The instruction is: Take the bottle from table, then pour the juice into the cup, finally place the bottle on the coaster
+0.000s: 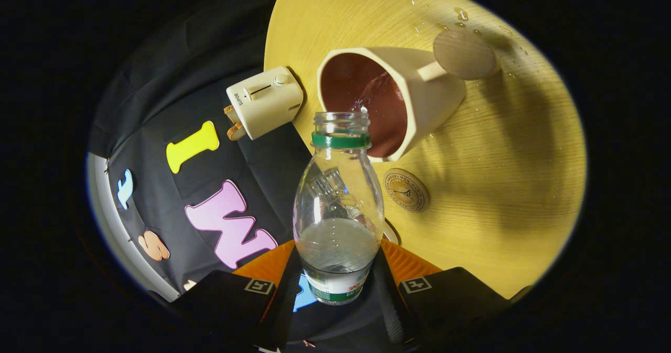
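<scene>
My gripper (335,282) is shut on the lower part of a clear plastic bottle (338,206) with a green neck ring and no cap. The bottle is tilted, and its open mouth reaches just over the rim of a cream cup (424,88) with a dark brown inside. Clear liquid lies in the bottle's lower part, and some liquid splashes inside the cup near the bottle's mouth. A small round coaster (407,189) with a printed emblem lies on the wooden table (503,174) beside the bottle, close to the cup.
A plain round wooden disc (464,54) lies by the cup's handle. A cream toy toaster (264,101) stands at the table's edge next to the cup. Water drops (461,14) dot the table beyond the disc.
</scene>
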Motion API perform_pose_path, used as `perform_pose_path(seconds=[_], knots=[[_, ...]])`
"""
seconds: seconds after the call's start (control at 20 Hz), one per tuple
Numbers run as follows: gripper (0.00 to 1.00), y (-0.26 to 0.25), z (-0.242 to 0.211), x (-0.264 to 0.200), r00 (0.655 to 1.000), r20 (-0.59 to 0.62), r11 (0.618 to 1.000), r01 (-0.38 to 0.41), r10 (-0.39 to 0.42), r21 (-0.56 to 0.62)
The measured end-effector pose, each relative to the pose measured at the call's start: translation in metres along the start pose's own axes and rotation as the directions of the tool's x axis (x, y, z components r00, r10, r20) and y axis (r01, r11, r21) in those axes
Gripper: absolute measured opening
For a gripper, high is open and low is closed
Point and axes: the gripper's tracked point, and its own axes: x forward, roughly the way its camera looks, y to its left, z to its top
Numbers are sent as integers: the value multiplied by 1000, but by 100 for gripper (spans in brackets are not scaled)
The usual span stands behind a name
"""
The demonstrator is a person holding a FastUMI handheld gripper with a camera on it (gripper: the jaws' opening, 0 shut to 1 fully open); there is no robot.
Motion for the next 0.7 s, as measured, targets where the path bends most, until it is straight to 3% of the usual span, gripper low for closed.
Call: perform_pose_path(seconds=[0.7], knots=[[73, 21, 2, -4, 999, -12, 983, -50, 53, 177]])
